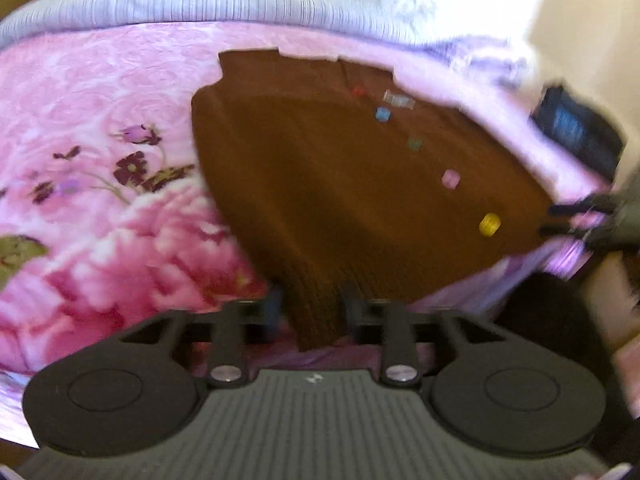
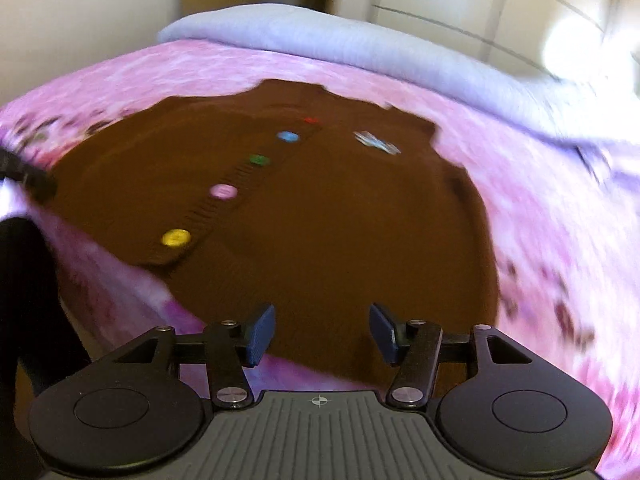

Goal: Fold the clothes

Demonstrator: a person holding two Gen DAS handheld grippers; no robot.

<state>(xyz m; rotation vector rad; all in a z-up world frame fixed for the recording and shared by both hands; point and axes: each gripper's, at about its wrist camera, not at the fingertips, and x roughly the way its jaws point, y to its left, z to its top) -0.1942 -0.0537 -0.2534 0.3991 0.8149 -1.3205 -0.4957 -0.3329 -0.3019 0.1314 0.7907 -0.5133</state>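
A brown knitted cardigan [image 1: 340,184] with a row of coloured buttons [image 1: 490,224] lies spread on a pink floral blanket [image 1: 100,160]. My left gripper [image 1: 312,308] is shut on the cardigan's near hem corner, which hangs between its fingers. In the right wrist view the cardigan [image 2: 320,208] fills the middle, buttons [image 2: 176,237] running up its placket. My right gripper [image 2: 322,332] is open and empty, just above the cardigan's near edge. The right gripper also shows at the left wrist view's right edge [image 1: 568,220], beside the hem.
A lilac ribbed bedcover [image 1: 180,0] lies folded along the far side of the bed, also in the right wrist view [image 2: 360,44]. A dark object with a blue screen [image 1: 576,128] sits at the right. A white wardrobe [image 2: 480,8] stands behind.
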